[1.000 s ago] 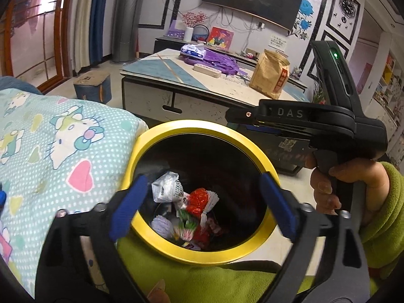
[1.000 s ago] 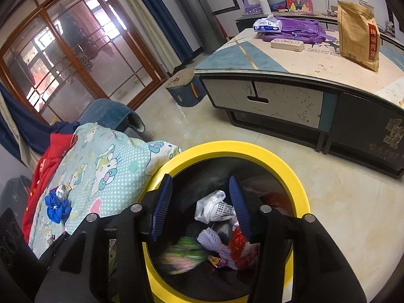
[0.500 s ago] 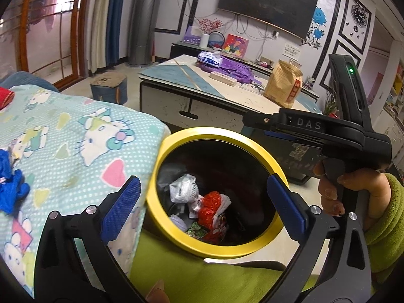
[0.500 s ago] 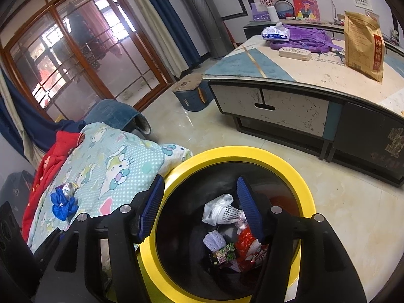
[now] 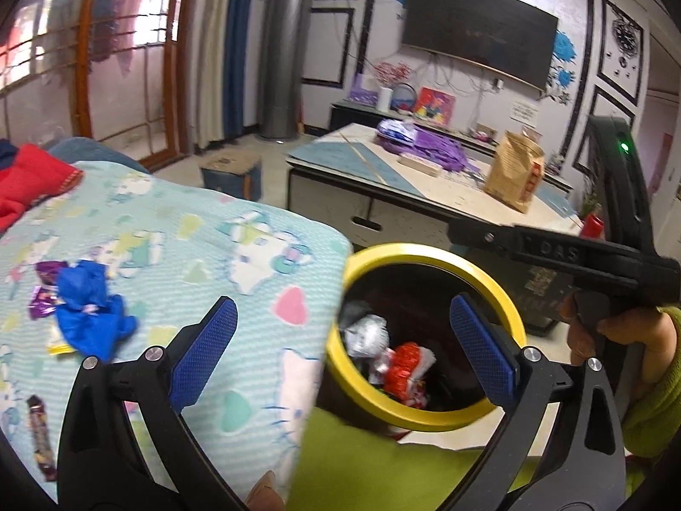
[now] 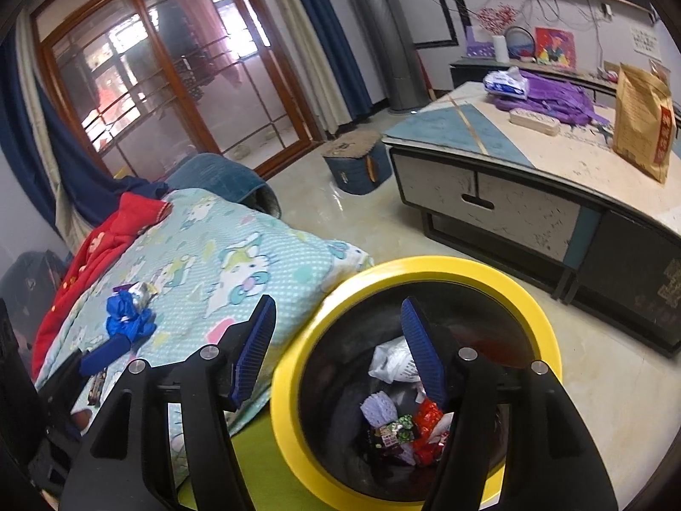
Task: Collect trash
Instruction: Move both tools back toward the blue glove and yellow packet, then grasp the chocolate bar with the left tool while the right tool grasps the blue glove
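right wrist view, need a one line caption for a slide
Open right gripper hovers at the yellow-rimmed bin of wrappers; blue trash waits on the blanket.

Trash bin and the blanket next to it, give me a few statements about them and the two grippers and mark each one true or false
1. The trash bin has a yellow rim. True.
2. The bin is empty. False: crumpled wrappers lie at its bottom.
3. A crumpled blue piece of trash lies on the cartoon-print blanket. True.
4. The left gripper is clamped on a wrapper. False: its jaws are spread wide, nothing between them.
5. The right gripper is open and empty. True.
6. The brown paper bag sits inside the bin. False: it stands on the low table.
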### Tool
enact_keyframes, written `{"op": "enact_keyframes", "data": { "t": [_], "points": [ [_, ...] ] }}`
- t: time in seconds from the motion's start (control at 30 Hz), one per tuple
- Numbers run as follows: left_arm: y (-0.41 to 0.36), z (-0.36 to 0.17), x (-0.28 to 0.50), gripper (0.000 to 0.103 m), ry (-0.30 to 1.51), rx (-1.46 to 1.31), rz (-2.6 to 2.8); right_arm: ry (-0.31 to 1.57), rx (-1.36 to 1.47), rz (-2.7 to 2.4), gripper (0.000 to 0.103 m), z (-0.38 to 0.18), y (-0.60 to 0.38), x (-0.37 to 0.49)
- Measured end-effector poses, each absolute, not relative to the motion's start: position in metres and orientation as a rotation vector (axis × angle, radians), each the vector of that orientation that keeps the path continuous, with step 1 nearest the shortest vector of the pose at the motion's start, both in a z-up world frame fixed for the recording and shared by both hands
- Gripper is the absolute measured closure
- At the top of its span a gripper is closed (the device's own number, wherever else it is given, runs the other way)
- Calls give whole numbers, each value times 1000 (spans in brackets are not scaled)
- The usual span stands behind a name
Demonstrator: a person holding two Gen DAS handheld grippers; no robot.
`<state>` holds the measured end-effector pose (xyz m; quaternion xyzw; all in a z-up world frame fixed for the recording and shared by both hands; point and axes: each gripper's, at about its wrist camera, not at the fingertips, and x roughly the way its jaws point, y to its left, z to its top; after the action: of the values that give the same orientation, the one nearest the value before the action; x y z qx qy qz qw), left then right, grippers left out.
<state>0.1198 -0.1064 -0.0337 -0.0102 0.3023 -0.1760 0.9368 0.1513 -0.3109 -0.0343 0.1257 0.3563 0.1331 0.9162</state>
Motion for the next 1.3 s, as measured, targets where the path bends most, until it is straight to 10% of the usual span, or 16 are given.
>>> {"op": "enact_keyframes", "data": {
  "t": [1.3],
  "points": [
    [40, -11, 84, 11, 533, -103, 36, 727, 36, 578, 43, -21, -149, 144]
  ]
}}
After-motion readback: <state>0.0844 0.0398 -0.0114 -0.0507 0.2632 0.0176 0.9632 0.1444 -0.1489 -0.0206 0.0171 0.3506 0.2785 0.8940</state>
